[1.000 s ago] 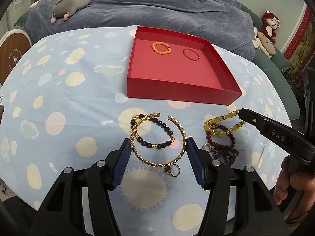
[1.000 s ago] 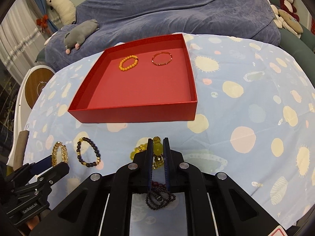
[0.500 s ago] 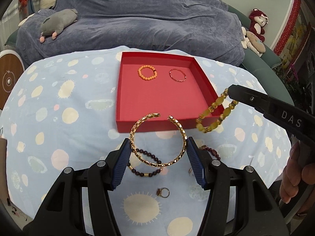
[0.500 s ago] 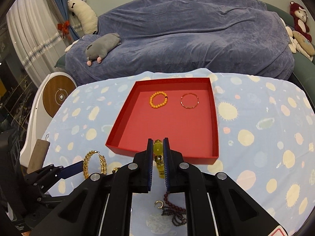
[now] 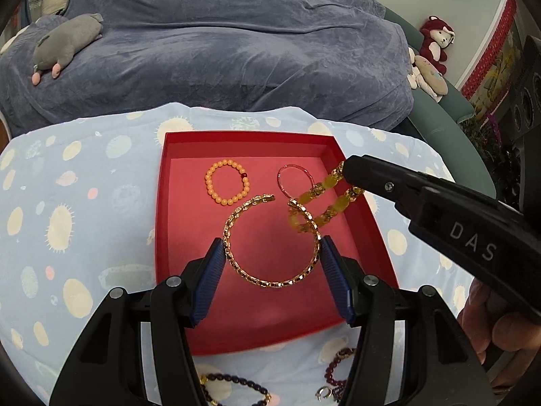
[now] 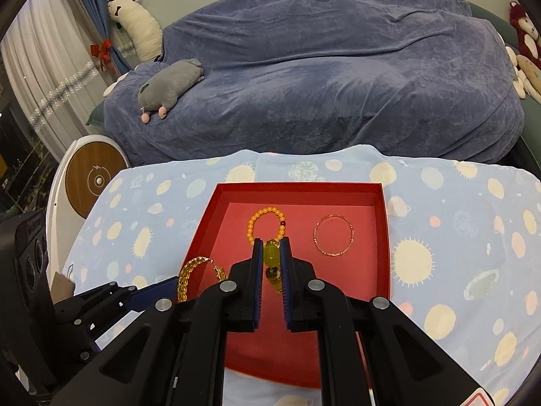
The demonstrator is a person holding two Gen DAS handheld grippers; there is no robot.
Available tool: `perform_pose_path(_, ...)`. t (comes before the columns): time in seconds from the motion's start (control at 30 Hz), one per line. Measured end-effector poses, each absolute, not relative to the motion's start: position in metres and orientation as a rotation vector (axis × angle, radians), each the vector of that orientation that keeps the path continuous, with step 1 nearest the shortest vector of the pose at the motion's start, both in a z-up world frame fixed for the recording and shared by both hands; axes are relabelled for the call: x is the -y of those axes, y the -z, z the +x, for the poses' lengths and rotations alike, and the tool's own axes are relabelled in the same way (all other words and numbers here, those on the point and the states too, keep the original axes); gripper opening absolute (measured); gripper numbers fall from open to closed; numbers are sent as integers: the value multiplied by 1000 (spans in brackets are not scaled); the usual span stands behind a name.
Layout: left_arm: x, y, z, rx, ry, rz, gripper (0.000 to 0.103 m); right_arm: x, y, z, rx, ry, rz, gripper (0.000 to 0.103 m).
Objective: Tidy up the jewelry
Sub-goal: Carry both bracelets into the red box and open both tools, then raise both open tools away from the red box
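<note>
While two bracelets already lie at the far end of the red box (image 5: 162, 237), our left gripper (image 5: 272, 264) clamps a gold bangle (image 5: 270, 243) and our right gripper (image 6: 270, 260) pinches a yellow bracelet (image 5: 321, 203) above the box; several beaded pieces (image 5: 236, 385) wait near the table's near edge.

A tray (image 5: 162, 203) sits on the worktop (image 5: 84, 203), a sofa (image 5: 219, 50) behind it. In the tray's far part lie a bead bracelet (image 5: 227, 182) at left and a thin bangle (image 5: 295, 180) at right. More bracelets (image 5: 236, 385) lie on the worktop before the tray.
</note>
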State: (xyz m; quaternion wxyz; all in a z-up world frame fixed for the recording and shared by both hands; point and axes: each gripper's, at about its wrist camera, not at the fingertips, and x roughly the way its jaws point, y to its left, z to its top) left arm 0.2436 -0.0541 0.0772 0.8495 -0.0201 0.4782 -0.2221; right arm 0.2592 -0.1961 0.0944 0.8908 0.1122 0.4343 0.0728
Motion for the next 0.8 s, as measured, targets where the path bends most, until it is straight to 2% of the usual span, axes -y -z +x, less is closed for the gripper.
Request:
perform_pose_path(0.37, 72, -10, 283, -1118, 412, 40, 55, 223, -17, 284, -1025, -81, 225, 10)
perform_pose_path(0.7, 74, -2, 282, -1084, 380, 77, 55, 232, -4, 277, -1030, -36, 178, 11)
perform_pose_path(0.8, 74, -6, 279, -1076, 383, 71, 62, 232, -7, 271, -1026, -32, 179, 14)
